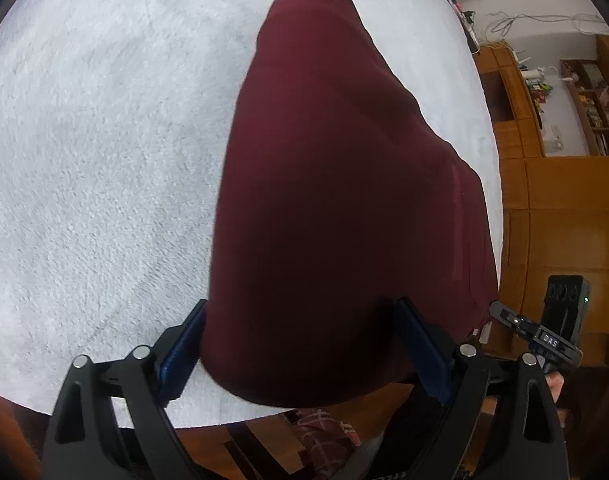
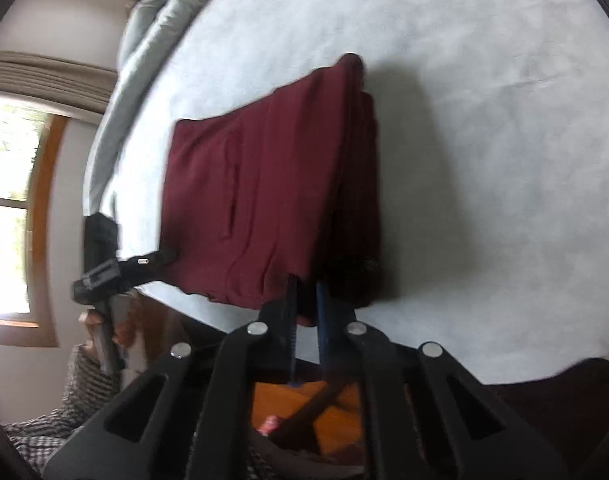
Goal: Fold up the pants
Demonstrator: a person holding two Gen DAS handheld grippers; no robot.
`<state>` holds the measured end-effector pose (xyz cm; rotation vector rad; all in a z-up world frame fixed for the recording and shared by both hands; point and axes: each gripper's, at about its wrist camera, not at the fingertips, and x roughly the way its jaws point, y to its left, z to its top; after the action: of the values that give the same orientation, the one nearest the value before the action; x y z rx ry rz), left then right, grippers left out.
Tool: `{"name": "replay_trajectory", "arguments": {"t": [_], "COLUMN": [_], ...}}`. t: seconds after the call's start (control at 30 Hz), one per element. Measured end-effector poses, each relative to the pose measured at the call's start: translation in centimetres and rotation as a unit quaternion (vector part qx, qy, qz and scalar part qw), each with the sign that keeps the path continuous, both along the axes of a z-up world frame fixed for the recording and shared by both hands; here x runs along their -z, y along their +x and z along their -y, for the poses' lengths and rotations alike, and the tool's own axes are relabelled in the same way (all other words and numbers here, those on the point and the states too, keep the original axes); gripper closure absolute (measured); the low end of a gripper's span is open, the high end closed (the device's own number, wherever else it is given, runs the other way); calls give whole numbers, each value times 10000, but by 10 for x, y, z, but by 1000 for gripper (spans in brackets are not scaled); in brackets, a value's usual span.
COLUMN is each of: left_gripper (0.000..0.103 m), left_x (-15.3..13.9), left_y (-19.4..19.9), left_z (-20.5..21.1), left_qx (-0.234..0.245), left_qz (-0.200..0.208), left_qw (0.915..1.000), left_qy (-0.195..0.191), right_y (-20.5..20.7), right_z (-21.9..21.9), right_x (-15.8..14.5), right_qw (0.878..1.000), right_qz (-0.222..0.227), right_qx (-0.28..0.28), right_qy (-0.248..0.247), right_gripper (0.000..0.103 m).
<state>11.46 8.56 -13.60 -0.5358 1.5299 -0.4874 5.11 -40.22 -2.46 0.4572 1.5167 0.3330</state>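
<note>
The maroon pants (image 1: 328,200) lie partly folded on the white bed (image 1: 104,160). In the left wrist view my left gripper (image 1: 300,348) is open, its blue-padded fingers (image 1: 182,356) wide apart on either side of the cloth's near end. In the right wrist view the pants (image 2: 264,184) show as a folded stack near the bed's edge. My right gripper (image 2: 304,296) is shut on the near corner of the stack. The left gripper (image 2: 104,268) also shows there at the stack's left side, and the right gripper (image 1: 544,340) shows at the lower right of the left wrist view.
A crumpled pale green blanket (image 2: 160,12) lies at the bed's far side. Wooden cabinets and shelves (image 1: 564,160) stand beyond the bed's right edge. A window (image 2: 12,208) is on the wall. Wooden floor (image 2: 304,408) shows below the bed's near edge.
</note>
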Motion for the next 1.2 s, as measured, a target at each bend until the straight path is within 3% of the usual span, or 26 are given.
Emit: {"name": "replay_trajectory", "arguments": {"t": [0.1,0.17,0.23,0.27,0.3,0.4,0.47,0.53,0.63,0.83,0.9,0.97,1.07,1.13,1.2], "left_gripper": [11,11,12,14,18,36,59,73,78,74,65,40,28,16,15], "left_x": [4,4,4,5,5,3,-1,-14,-36,-8,-19,-26,-39,-45,-42], "left_y": [-1,3,6,8,8,8,5,2,-5,-6,-8,-7,-2,6,11], "left_z": [0,0,1,2,2,3,6,4,5,6,11,13,21,31,28], "left_qx": [39,-28,-24,-18,-44,-142,-130,-268,-282,-215,-140,-14,82,92,153], "left_qz": [27,4,61,66,42,-12,78,224,510,319,501,564,758,801,752], "left_qw": [9999,10000,9999,9998,9999,9998,9998,9994,9982,9990,9982,9969,9943,9934,9934], "left_qy": [92,70,133,161,152,148,145,69,149,248,295,549,743,811,848], "right_y": [2,0,-2,-3,-4,-10,-14,-13,-15,-19,-19,-16,-7,-2,4], "right_z": [-5,-10,-9,-7,-5,1,7,9,5,0,2,5,9,12,10], "right_x": [20,17,9,5,1,-4,-2,1,2,10,6,-1,-8,-9,-6], "right_qw": [9998,9998,9999,9998,9995,9994,9996,9997,9997,9998,9996,9994,9988,9985,9987], "right_qz": [-174,-33,85,137,197,285,268,245,221,102,178,245,374,419,399], "right_qx": [-7,-147,-143,-164,-162,-140,-33,-12,-52,-162,-181,-176,-190,-208,-213], "right_qy": [-27,-114,-18,-65,-176,-162,-36,-59,1,-63,-130,-173,-262,-278,-221], "right_gripper": [96,94,88,76,65,64,64,64,64,58,56,51,28,25,22]}}
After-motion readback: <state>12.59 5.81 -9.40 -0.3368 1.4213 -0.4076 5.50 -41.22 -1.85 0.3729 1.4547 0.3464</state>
